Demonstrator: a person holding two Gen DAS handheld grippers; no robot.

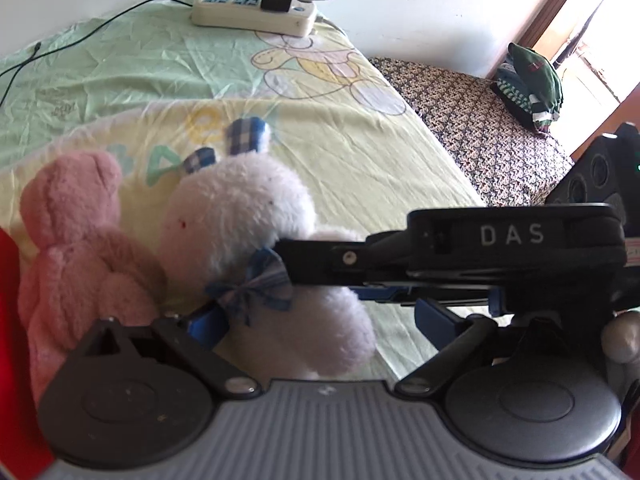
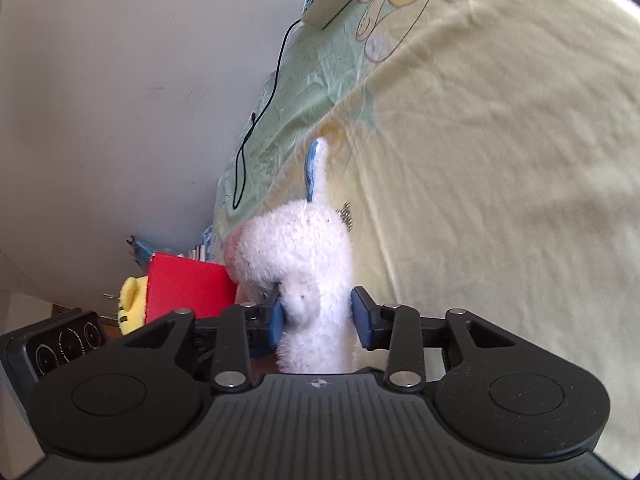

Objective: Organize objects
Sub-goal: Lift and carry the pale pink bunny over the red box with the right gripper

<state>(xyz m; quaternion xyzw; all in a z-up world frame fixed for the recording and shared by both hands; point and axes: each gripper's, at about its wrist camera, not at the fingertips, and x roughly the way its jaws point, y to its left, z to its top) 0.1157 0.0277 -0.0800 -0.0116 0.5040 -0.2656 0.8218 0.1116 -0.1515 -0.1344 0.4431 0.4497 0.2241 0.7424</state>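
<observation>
The white bunny's (image 2: 308, 280) bottom is hidden behind the right hand-held gripper (image 2: 318, 314). The pink bear (image 1: 80, 256) is cut off low down by the left hand-held gripper's body. The red thing (image 1: 12, 320) is cut by the picture's edge.

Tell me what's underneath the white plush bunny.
The white plush bunny sits on the yellow-green cartoon bedsheet, beside the pink plush. The right gripper grips it. The sheet directly beneath its body is covered.

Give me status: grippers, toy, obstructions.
Right gripper shut on white plush rabbit, holding it upright on the bedsheet. Left gripper open around the rabbit's lower body. Pink plush bear pressed against the rabbit's side.
</observation>
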